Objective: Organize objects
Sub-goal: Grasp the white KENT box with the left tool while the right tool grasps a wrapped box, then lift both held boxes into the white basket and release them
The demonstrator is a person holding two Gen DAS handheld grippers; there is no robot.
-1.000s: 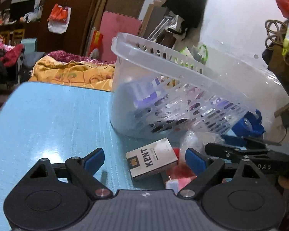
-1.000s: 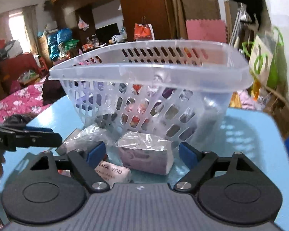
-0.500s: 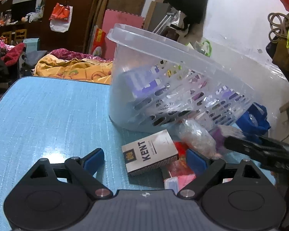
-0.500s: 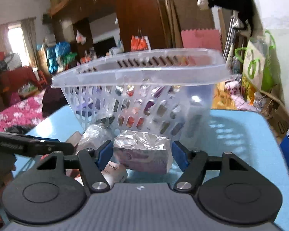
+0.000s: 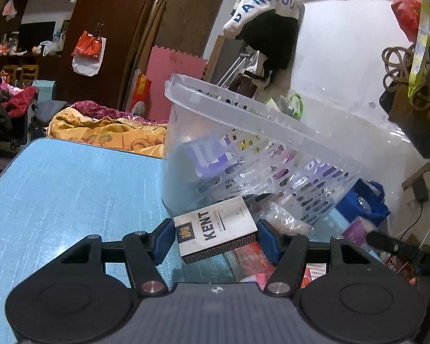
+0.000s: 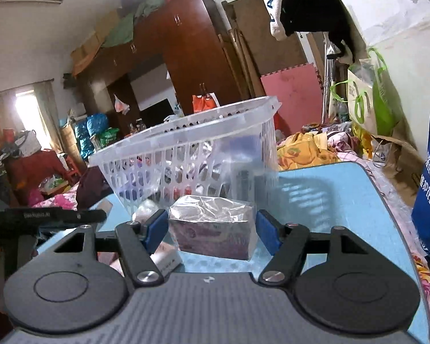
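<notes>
**Both tongs have closed in on their packs beside the basket**

A second ago the left tongs (image 5: 216,242) stood wide, with the KENT pack (image 5: 216,230) lying loose on the blue desk (image 5: 71,195) ahead of them. Now the pack sits between the blue pads, its front end seems raised off the desk, and the jaws are closing — the pads appear to touch both of its short sides, so I judge it as gripped or very nearly so.

The right tongs (image 6: 212,229) have also narrowed and moved forward. The plastic-wrapped purple box (image 6: 213,233) is between their pads; the far pad lies against the wrap, while the near pad is at the edge of the wrap, and I cannot tell if it presses. The box seems to rest on the desk.

The clear basket (image 6: 192,149) stands just behind both things and already holds several items. For the task this means two more things are probably ready to be lifted into it. Other small packets (image 5: 261,258) wait on the desk between the two tongs.
</notes>
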